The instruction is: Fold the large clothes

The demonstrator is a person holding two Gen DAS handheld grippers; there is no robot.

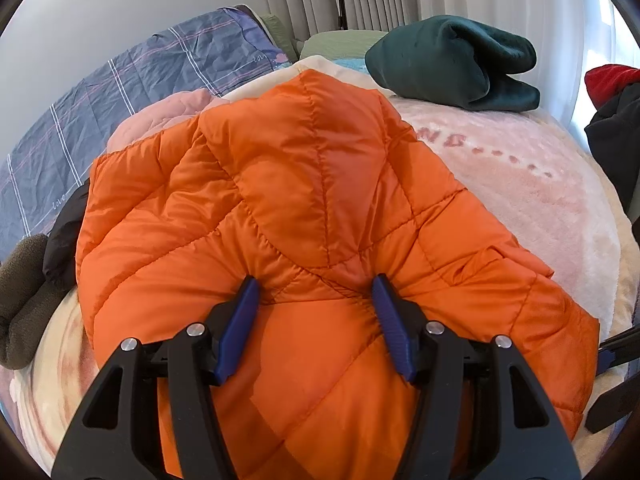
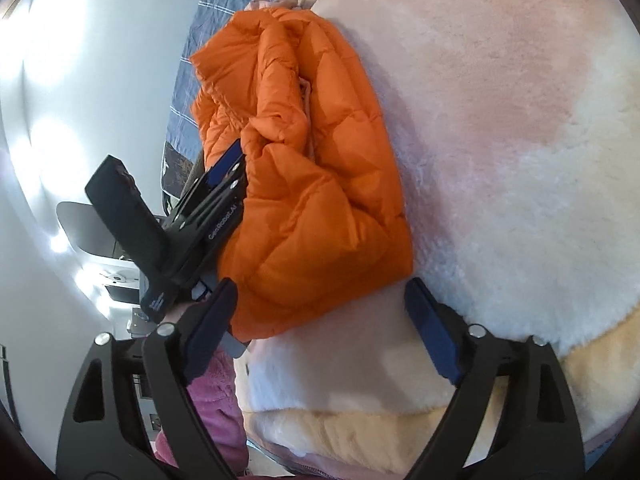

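An orange quilted puffer jacket (image 1: pixel 304 184) lies bunched on a pale pink plush blanket (image 1: pixel 520 200) on the bed. My left gripper (image 1: pixel 315 280) is pressed down into the jacket, and a thick bulge of it is pinched between the blue pads. In the right wrist view the same left gripper (image 2: pixel 230 164) grips the jacket (image 2: pixel 320 168) at its left side. My right gripper (image 2: pixel 320 286) stands wide open at the jacket's near corner. Its pads are clear of the fabric, with the blanket (image 2: pixel 500 160) under them.
A folded dark green garment (image 1: pixel 456 64) lies at the back of the bed, and a blue plaid quilt (image 1: pixel 120 92) at the back left. An olive-brown garment (image 1: pixel 20 292) lies at the left edge, red and dark clothes (image 1: pixel 612 84) at the right. A pink fleece sleeve (image 2: pixel 216 400) shows beside the bed's near edge.
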